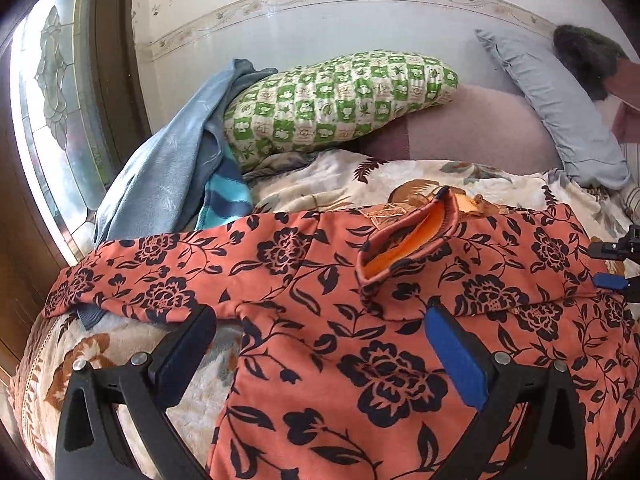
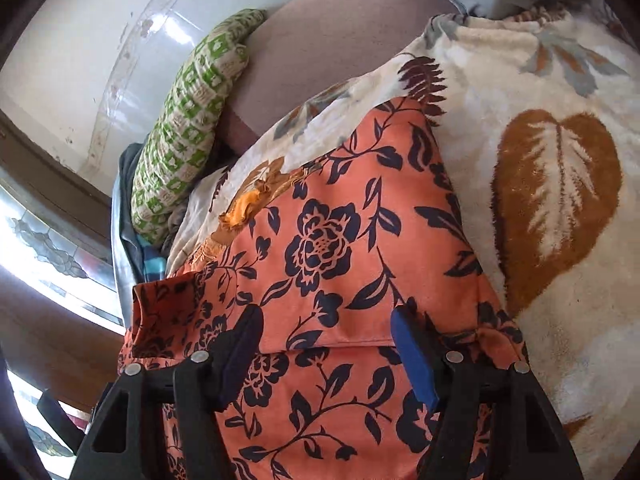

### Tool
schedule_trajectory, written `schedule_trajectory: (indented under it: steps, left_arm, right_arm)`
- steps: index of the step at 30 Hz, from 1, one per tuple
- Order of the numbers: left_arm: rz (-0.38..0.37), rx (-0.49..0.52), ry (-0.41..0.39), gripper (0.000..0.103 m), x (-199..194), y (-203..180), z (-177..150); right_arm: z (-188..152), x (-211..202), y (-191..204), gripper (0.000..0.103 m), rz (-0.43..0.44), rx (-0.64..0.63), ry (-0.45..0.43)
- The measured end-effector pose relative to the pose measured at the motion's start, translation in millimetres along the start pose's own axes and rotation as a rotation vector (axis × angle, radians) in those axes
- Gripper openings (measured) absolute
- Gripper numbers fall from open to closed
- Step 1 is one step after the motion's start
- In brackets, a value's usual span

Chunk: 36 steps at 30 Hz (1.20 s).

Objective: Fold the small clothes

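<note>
Left gripper: jaws spread wide, nothing between the pads, hovering over the jacket near its left armpit. Black finger on the left above the blanket, blue-padded finger on the right above the jacket's body. No contact with the cloth that can be made out.

Right gripper: jaws also apart, fairly wide, empty, poised over the jacket where a folded edge crosses between the fingers. Whether the tips touch the fabric cannot be told. Seen too at the right edge of the left wrist view as a black frame with a blue pad.

Jacket: orange-pink with dark navy flowers and leaves, lying flat on the bed, front down or up not clear. Collar standing open, orange lining showing. Left sleeve stretched out sideways to the bed's edge; right sleeve lying across toward the right gripper.

Under it, a cream fleece blanket with brown leaves. Beyond, a green checked pillow leaning on a mauve cushion, a blue towel to the left, a grey pillow to the right. Behind, a white wall with a patterned border; at far left, a stained-glass window.
</note>
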<state>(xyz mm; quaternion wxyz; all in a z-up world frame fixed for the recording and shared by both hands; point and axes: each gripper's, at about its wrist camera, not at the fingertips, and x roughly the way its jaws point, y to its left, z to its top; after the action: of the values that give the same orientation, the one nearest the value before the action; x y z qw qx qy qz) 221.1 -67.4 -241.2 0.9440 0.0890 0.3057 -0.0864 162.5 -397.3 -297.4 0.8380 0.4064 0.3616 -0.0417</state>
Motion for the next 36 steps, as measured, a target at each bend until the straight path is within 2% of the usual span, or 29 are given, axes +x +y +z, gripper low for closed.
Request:
schedule_trajectory:
  steps: [3,4,6,7,9,12,14,17,20,25,28,31,33,36]
  left_arm:
    - [0.035,0.015,0.018,0.103,15,-17,17]
    - [0.057,0.02,0.025,0.103,23,-22,23]
    - [0.118,0.038,0.06,0.103,46,-26,33]
    - [0.167,0.039,0.104,0.103,63,-23,38]
    - [0.26,-0.007,0.223,0.103,98,-5,43]
    - [0.429,-0.149,0.378,0.103,127,47,41]
    - [0.468,-0.244,0.408,0.103,120,83,38]
    - [0.462,-0.282,0.352,0.103,87,131,34]
    - [0.488,-0.337,0.307,0.103,51,197,18]
    - [0.519,-0.596,0.301,0.103,2,330,-32]
    - [0.514,-0.789,0.277,0.103,-16,390,-57]
    - [0.407,-0.959,0.3,0.103,-9,424,-71]
    - [0.316,-1.045,0.309,0.103,4,428,-73]
    - [0.182,-1.072,0.319,0.103,31,414,-59]
  right_arm:
    - [11,7,9,0.069,0.062,0.042,0.011]
    - [13,11,8,0.069,0.036,0.054,0.029]
    - [12,29,-2,0.069,-0.071,0.082,0.109]
    - [11,30,-7,0.067,-0.054,0.087,0.108]
    - [13,23,-5,0.067,-0.051,0.081,0.101]
    - [10,19,8,0.067,-0.128,-0.019,0.113]
    - [7,20,10,0.067,-0.144,-0.047,0.129]
    - [8,20,3,0.067,-0.117,-0.027,0.135]
    - [10,21,-7,0.067,-0.086,0.027,0.131]
    - [5,23,0,0.069,-0.125,-0.03,0.107]
    - [0,31,15,0.077,-0.18,-0.105,0.085]
    - [-9,40,31,0.085,-0.253,-0.203,0.074]
    - [-15,47,40,0.087,-0.306,-0.267,0.069]
    - [-22,56,49,0.091,-0.358,-0.348,0.065]
